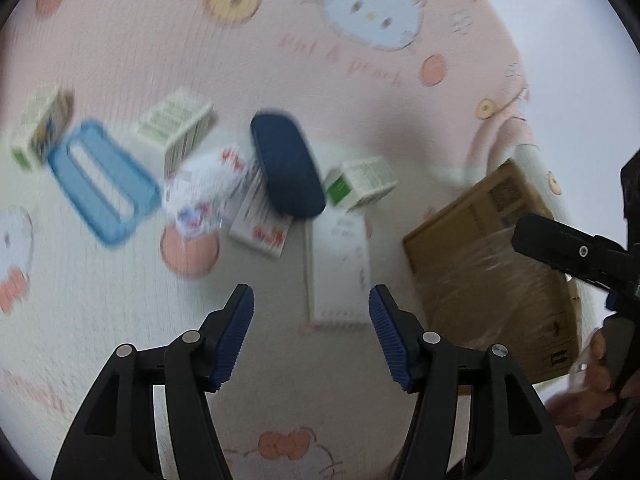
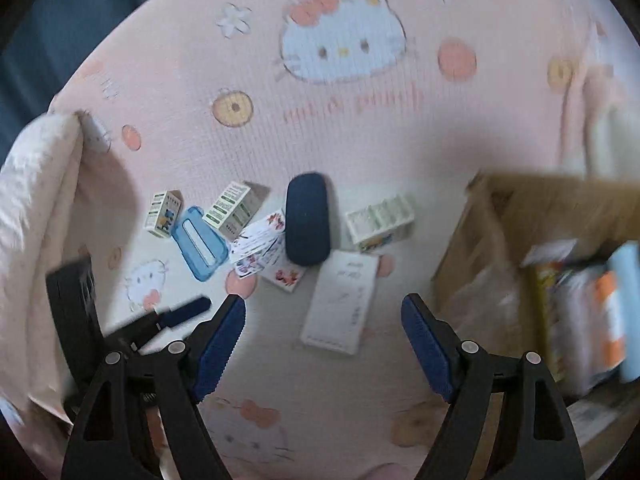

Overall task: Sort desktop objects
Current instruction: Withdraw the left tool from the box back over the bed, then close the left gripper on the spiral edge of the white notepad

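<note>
Both views are motion-blurred. My left gripper is open and empty above the pink cartoon cloth, just short of a flat white box. Beyond lie a dark blue case, a light blue case and several small cartons. My right gripper is open and empty, above the same white box. The dark blue case and the light blue case lie further out. The left gripper's finger shows at the lower left of the right wrist view.
An open cardboard box stands at the right; in the right wrist view it holds several packages. The cloth is folded up at the left edge. The right gripper's finger crosses in front of the box.
</note>
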Demonstrator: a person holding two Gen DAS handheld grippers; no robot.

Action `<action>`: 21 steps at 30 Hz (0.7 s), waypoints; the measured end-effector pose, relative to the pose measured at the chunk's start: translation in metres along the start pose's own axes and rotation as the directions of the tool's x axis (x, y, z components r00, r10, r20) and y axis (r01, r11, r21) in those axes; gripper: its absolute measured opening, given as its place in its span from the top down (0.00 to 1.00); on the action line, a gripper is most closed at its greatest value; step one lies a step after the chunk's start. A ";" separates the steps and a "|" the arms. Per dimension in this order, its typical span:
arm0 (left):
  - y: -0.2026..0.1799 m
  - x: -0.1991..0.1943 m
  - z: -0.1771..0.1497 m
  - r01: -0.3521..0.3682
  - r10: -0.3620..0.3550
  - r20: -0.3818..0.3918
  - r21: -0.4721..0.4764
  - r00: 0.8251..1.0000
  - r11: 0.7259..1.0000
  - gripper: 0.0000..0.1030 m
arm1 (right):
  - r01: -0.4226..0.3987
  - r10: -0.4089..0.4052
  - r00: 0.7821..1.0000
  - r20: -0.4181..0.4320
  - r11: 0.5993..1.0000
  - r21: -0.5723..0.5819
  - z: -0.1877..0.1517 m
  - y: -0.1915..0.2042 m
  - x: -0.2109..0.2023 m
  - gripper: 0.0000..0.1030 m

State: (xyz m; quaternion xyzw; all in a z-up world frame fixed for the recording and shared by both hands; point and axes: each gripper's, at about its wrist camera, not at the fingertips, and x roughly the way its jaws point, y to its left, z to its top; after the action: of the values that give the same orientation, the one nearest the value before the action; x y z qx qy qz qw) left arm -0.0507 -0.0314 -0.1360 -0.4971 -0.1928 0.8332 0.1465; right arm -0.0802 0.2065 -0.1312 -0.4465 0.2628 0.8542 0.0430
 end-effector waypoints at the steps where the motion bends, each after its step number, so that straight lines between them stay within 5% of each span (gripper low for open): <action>1: 0.004 0.003 -0.002 0.002 -0.002 0.000 -0.011 1.000 1.000 0.38 | -0.011 0.011 1.000 -0.004 1.000 0.009 -0.002 -0.001 0.006 0.23; 7: 0.012 0.014 -0.007 0.031 -0.030 0.032 -0.037 0.999 0.999 0.40 | -0.046 0.047 0.999 -0.026 0.998 0.039 -0.019 -0.007 0.045 0.23; 9: 0.015 0.022 -0.008 0.035 -0.033 0.028 -0.059 0.999 0.998 0.72 | -0.033 0.034 0.999 -0.025 0.999 0.037 -0.025 -0.006 0.055 0.23; 10: 0.016 0.026 -0.007 0.025 -0.024 0.020 -0.064 1.000 0.998 0.80 | -0.016 0.016 1.000 -0.016 1.000 0.027 -0.030 -0.004 0.059 0.30; 12: 0.017 0.036 -0.006 0.004 -0.004 0.009 -0.067 1.000 0.998 0.88 | 0.055 -0.056 0.998 -0.014 0.998 -0.032 -0.035 0.002 0.069 0.90; 14: 0.017 0.043 -0.005 -0.005 0.005 0.004 -0.059 1.000 0.998 0.89 | 0.177 -0.181 0.983 -0.030 0.979 -0.097 -0.041 0.005 0.084 0.93; 21: 0.018 0.082 -0.003 0.004 -0.008 -0.055 -0.073 0.998 0.997 0.89 | 0.282 -0.292 0.952 -0.094 0.953 -0.108 -0.051 -0.024 0.119 0.93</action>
State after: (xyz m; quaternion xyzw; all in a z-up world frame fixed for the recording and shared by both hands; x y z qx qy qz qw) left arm -0.0865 -0.0109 -0.2085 -0.5243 -0.2204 0.8112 0.1361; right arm -0.1062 0.1831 -0.2582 -0.5272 0.1570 0.8247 0.1313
